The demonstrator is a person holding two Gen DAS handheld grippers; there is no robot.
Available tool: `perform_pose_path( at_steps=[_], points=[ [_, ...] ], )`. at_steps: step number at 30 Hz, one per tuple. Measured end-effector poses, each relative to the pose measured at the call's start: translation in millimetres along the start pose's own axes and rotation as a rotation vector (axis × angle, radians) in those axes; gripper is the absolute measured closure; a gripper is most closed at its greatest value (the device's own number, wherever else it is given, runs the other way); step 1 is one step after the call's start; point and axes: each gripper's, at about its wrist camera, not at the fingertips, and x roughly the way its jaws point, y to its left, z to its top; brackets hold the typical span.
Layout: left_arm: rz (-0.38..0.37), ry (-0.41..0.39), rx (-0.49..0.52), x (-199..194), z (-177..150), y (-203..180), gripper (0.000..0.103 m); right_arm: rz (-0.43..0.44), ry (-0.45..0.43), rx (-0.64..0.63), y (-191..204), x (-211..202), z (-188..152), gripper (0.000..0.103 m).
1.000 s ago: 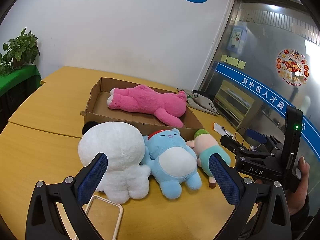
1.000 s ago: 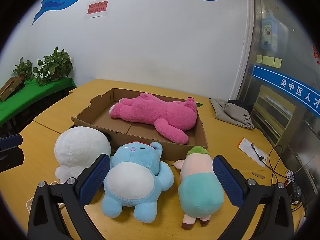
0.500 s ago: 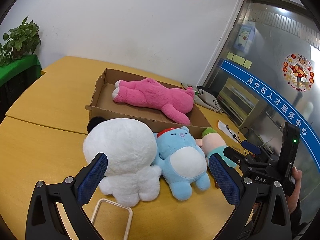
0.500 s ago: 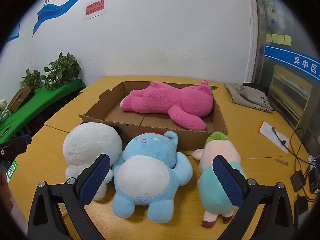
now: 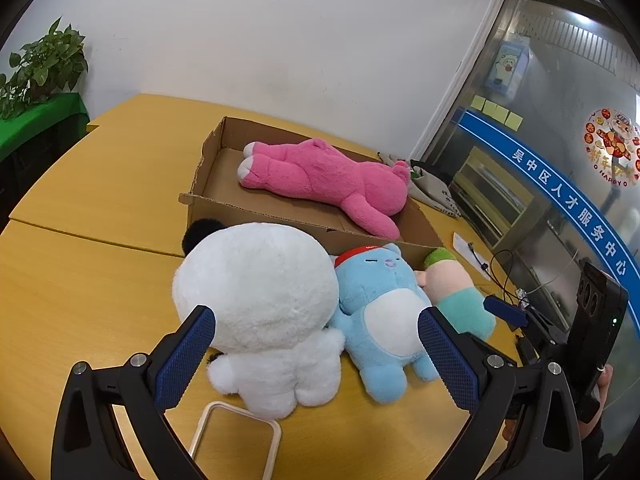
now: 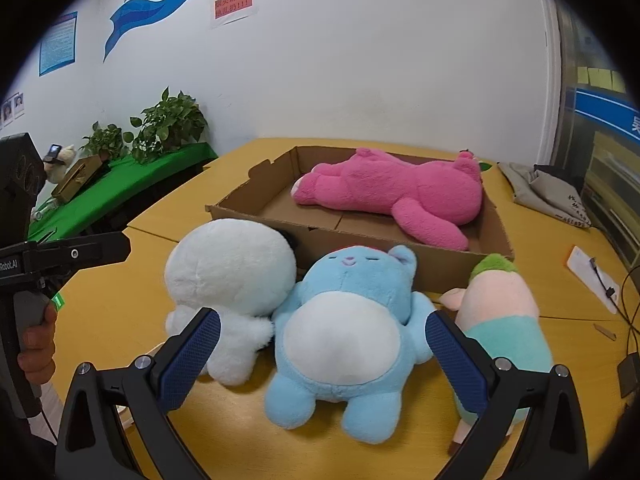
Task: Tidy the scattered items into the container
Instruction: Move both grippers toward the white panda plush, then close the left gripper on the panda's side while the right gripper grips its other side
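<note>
Both grippers have closed in over the last second: left gripper (image 5: 316,354) spread wide around the round white plush toy (image 5: 260,300), right gripper (image 6: 322,356) equally agape, framing the light-blue plush cat (image 6: 344,332). Nothing gripped. Both toys lie on the table against the brown cardboard box (image 6: 440,268); pickups look imminent.

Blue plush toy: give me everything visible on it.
The blue plush toy is soft, fuzzy fabric: light blue with a white belly, closed eyes, small ears and a red band on its head. It lies on its back on the table, outside the cardboard box, pressed against the white plush toy. The open right gripper frames it without touching.
</note>
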Motion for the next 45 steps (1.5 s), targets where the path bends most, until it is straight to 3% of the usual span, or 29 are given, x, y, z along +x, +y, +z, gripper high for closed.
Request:
perform_pose_path(
  at_steps=[10,16,26,30,32,38,45],
  points=[
    [0.018,0.027,-0.041,24,18,24,0.0,0.153,0.062,-0.051,38,40,-11,0.0],
    [0.055,0.077,-0.052,47,26,50,0.0,0.188,0.06,-0.037,56,57,-12,0.0],
    [0.024,0.167,-0.057,92,33,75,0.0,0.179,0.039,-0.035,75,102,-11,0.001],
    [-0.071,0.23,-0.078,106,34,88,0.001,0.173,0.04,-0.024,86,125,-12,0.0],
    [-0.112,0.25,-0.088,108,33,92,0.005,0.128,0.045,-0.014,91,134,-12,0.0],
    [-0.157,0.27,-0.075,108,31,96,0.008,0.054,0.081,-0.031,103,147,-17,0.0],
    [-0.182,0.278,-0.038,110,34,93,0.017,0.032,0.127,-0.032,113,162,-17,0.001]
  ],
)
